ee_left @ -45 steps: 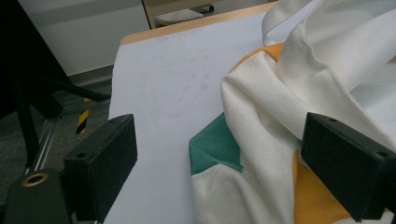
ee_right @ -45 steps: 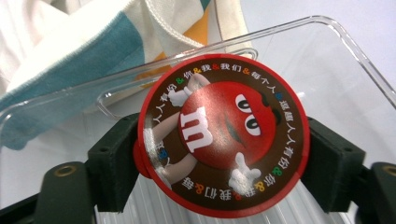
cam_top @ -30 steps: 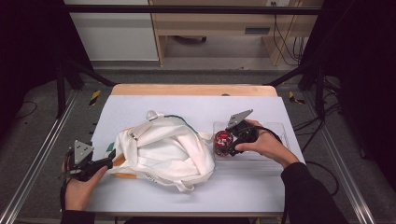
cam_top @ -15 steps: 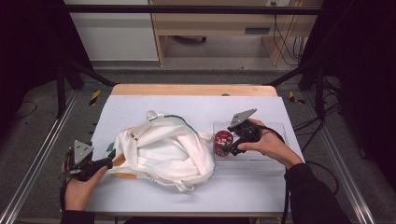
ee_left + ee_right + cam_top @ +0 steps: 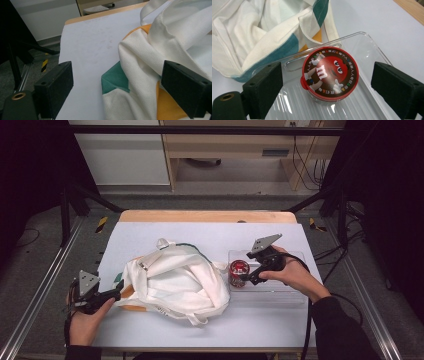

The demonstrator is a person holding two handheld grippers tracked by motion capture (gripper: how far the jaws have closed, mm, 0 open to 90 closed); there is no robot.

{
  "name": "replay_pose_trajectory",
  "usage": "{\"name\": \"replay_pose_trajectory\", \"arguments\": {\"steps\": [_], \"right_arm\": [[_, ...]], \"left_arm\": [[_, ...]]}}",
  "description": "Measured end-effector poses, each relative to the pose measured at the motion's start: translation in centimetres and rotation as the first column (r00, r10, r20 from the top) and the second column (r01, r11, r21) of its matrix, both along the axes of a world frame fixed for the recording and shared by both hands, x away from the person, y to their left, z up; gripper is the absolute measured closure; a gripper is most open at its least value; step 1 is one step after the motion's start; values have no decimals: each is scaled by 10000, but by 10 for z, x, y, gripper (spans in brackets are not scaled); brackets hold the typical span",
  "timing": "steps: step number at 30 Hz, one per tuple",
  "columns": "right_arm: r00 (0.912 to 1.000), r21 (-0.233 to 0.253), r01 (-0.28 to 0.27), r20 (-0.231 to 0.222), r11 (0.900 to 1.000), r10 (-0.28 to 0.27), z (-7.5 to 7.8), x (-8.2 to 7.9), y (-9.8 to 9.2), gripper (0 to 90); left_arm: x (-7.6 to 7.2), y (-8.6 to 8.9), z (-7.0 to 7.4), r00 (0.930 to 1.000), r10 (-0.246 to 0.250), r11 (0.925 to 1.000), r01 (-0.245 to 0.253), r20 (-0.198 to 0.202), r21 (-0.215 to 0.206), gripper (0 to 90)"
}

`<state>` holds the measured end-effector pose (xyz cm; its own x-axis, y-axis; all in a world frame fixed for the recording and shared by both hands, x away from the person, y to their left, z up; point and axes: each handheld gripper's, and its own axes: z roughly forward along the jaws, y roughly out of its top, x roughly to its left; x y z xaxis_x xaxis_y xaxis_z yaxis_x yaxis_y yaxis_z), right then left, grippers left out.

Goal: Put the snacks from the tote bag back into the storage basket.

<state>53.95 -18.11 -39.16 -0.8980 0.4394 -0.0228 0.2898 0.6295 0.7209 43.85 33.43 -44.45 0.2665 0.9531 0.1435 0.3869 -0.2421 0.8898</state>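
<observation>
Your right gripper (image 5: 329, 82), jaws released, straddles the red-lidded candy tub (image 5: 330, 72) upright in the clear tray (image 5: 372, 50); your left gripper (image 5: 125, 87), jaws released, flanks the bag (image 5: 150, 57) edge.

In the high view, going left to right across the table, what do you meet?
Left gripper → white bag → red-lidded tub → right gripper, at the tub → clear tray, which holds the tub and runs on to the right.
</observation>
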Motion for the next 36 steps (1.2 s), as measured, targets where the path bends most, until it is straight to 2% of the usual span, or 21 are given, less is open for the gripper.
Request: {"name": "replay_pose_trajectory", "arguments": {"steps": [4,12,24,30,36], "right_arm": [[10000,123,92,19,9999,-92,3,-1,-3,106],[9998,94,93,173,9999,-95,7,-4,-5,92],[9991,89,378,169,9992,-380,13,-9,-5,82],[9967,97,743,319,9972,-746,17,-11,-7,84],[9946,304,983,308,9947,-993,21,-13,-10,82]], "left_arm": [[0,0,0,10000,1,10000,-1,10,1,104],[0,0,0,10000,3,10000,-3,6,3,104],[-1,0,0,10000,10,10000,-10,16,-3,104],[-1,0,0,10000,7,10000,-7,3,2,104],[-1,0,0,10000,18,10000,-18,14,-10,104]]}}
